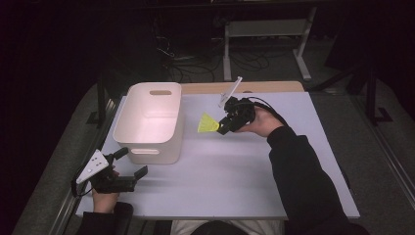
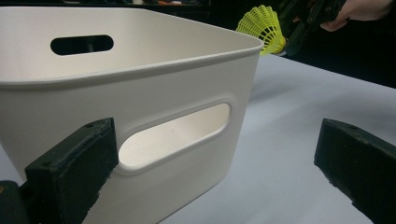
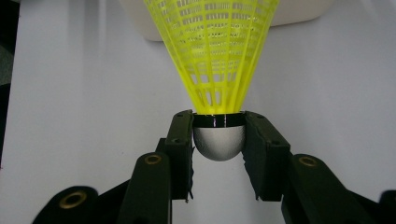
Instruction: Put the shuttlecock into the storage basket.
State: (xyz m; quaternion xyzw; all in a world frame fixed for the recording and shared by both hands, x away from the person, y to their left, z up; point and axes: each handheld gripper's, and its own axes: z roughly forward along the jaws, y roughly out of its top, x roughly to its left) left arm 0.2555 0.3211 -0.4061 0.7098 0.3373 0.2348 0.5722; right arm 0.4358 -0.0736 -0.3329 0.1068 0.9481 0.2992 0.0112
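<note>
Right tongs [image 3: 218, 140] clamp the shuttlecock [image 3: 215, 56] cork; carry it toward 9 o'clock over the bin [image 1: 147, 120], then release. Left tongs [image 1: 131, 164] idle, open.

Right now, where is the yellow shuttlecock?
In the high view, the shuttlecock is gripped at its cork by the right gripper, just right of the white bin.

In the right gripper view the top edge cuts off the wide end of the yellow shuttlecock [image 3: 215, 56] and most of the white bin [image 3: 299, 11]. In the left gripper view the bin [image 2: 140, 88] runs past the left edge, and the shuttlecock's [image 2: 262, 23] cork is hidden by the right gripper [image 2: 299, 23].
</note>
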